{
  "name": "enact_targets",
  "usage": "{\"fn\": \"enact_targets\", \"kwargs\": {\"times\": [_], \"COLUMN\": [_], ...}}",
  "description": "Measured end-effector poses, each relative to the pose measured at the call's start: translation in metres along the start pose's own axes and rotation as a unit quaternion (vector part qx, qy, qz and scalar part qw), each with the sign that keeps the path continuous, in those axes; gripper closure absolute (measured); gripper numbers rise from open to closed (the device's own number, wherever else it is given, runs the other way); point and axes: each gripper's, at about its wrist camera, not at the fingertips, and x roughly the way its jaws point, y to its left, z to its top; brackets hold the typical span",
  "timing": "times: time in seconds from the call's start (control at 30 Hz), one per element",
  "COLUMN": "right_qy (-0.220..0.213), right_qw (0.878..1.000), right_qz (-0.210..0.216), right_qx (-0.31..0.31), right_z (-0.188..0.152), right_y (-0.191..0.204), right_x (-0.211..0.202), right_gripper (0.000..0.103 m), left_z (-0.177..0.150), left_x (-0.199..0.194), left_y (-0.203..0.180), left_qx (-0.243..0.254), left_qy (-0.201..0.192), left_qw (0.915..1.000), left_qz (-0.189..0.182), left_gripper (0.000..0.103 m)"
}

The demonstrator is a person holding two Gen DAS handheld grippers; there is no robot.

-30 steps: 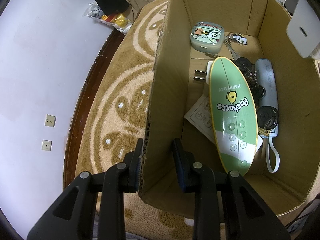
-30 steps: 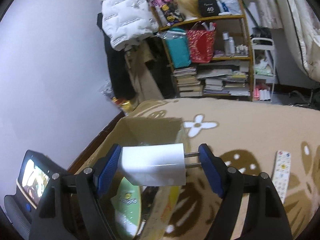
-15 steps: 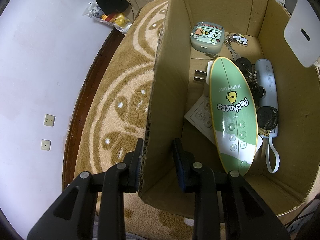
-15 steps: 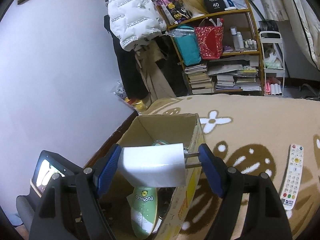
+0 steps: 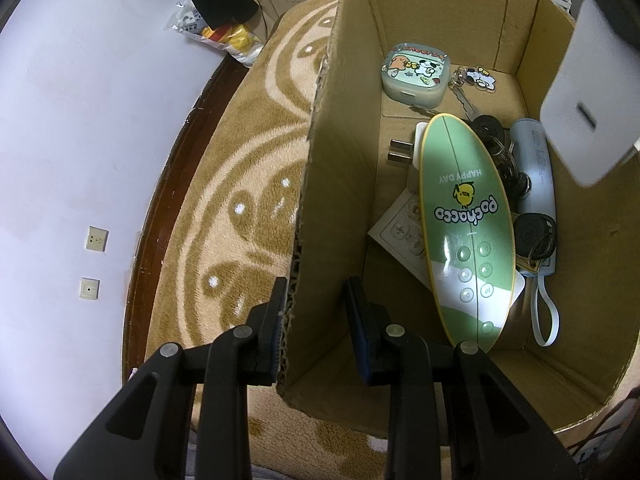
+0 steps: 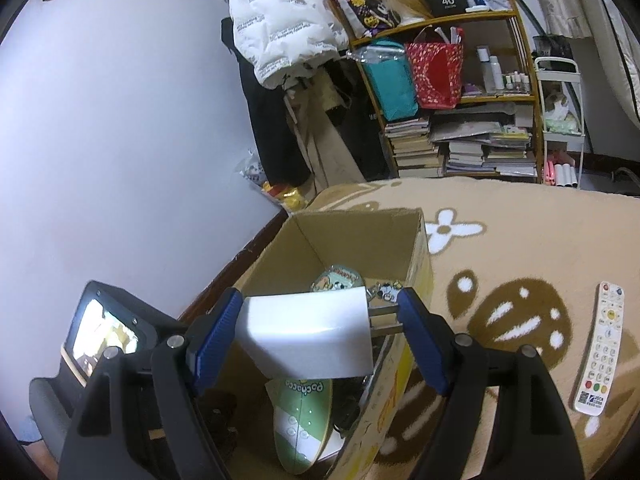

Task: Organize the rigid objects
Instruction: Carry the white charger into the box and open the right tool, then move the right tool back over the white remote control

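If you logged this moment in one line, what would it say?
left gripper: astride cardboard box wall | right gripper: holding white charger above box | white remote: on carpet

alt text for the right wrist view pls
The right tongs hold a white charger plug above an open cardboard box with a green Pochacco board inside. A white remote lies on the tan rug.

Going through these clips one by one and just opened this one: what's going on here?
A person with a gripper in each hand is packing small items into a cardboard box on a patterned rug. The left gripper straddles the box's left wall, steadying it. The right gripper holds a white charger above the open box, not yet released. Already inside: a green surfboard-shaped gadget, keys and a small case. A white remote lies on the rug.
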Motion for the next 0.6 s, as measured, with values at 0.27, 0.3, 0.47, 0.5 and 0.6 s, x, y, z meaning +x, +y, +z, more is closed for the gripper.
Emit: {"fn": "enact_targets", "kwargs": {"times": [0.27, 0.3, 0.47, 0.5, 0.6], "right_qy": [-0.031, -0.033, -0.034, -0.034, -0.037], "right_qw": [0.999, 0.998, 0.998, 0.998, 0.995], "right_qz": [-0.024, -0.032, -0.050, -0.056, -0.088], "right_qx": [-0.036, -0.039, -0.017, -0.013, -0.027], "right_z": [0.005, 0.006, 0.010, 0.011, 0.016], "right_y": [0.008, 0.006, -0.012, -0.016, -0.025], "right_x": [-0.013, -0.014, -0.016, -0.017, -0.020], "right_gripper": [0.017, 0.015, 0.013, 0.012, 0.007], "left_z": [-0.001, -0.001, -0.001, -0.001, -0.001], "left_x": [0.004, 0.004, 0.003, 0.003, 0.002], "left_y": [-0.002, -0.002, -0.003, -0.003, -0.003], "left_qx": [0.001, 0.001, 0.001, 0.001, 0.002], "left_qy": [0.003, 0.003, 0.003, 0.003, 0.003], "left_qw": [1.0000, 1.0000, 1.0000, 1.0000, 1.0000], "left_qz": [0.002, 0.001, 0.001, 0.002, 0.002], "left_gripper": [0.074, 0.074, 0.074, 0.074, 0.074]}}
